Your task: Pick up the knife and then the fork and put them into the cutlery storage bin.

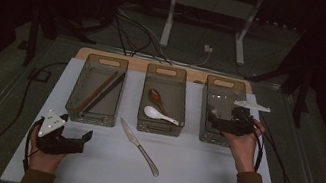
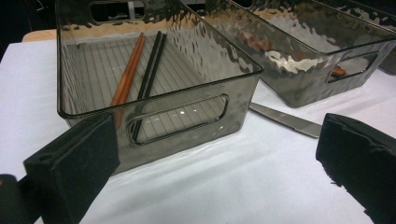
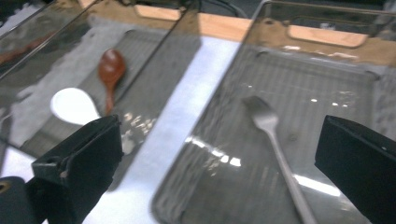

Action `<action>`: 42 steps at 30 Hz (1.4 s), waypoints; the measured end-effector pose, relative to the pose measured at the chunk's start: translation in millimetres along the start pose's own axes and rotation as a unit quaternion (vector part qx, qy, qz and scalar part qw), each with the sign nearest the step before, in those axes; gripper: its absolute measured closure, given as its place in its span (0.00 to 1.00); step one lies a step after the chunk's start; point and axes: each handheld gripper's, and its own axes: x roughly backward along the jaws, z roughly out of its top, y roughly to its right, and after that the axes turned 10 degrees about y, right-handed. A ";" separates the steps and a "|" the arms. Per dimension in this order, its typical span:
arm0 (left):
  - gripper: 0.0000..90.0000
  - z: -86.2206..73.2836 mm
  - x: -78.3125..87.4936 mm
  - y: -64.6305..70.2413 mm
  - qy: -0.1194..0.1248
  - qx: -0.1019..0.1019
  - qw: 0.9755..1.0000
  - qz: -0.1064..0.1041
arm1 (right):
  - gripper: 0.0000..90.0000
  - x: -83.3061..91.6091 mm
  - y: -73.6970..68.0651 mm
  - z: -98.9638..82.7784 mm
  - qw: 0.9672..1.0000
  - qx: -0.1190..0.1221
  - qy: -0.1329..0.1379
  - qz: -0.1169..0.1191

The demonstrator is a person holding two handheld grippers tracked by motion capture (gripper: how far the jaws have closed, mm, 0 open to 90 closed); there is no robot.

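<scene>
1. The right gripper (image 1: 215, 117) hangs over the near end of the right-hand smoky clear plastic bin (image 1: 206, 129), held in the person's right hand (image 1: 244, 145). Its two black jaws stand wide apart and grasp nothing.

2. In the right gripper view the silver metal fork (image 3: 275, 144) lies flat on the ribbed floor of that bin (image 3: 224, 84), between the spread jaws and below them, touched by neither pad. Its tines point toward the far end of the bin.

3. The left gripper (image 1: 88, 136) rests low over the white table mat (image 1: 196, 178) at the near left, in the person's left hand (image 1: 45, 157). Its jaws are also spread, with nothing between them.

4. The left gripper view looks at the near wall of the left-hand smoky plastic bin (image 2: 154, 126), which holds a pair of reddish-brown wooden chopsticks (image 2: 128, 70) and a pair of black chopsticks (image 2: 152, 70), lying side by side along its length.

5. The middle smoky bin (image 1: 160, 124) holds a dark red-brown spoon (image 1: 156, 97) and a white ceramic spoon (image 1: 159, 115), the white one nearer to the person.

6. A silver table knife (image 1: 138, 146) lies slantwise on the mat in front of the middle bin, outside all three bins and well apart from both grippers.
</scene>
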 end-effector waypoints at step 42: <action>0.01 0.8 1.6 -2.0 0.009 0.005 1.000 -0.003 | 0.01 -29.0 -123.8 -19.1 0.988 0.065 -0.035 0.139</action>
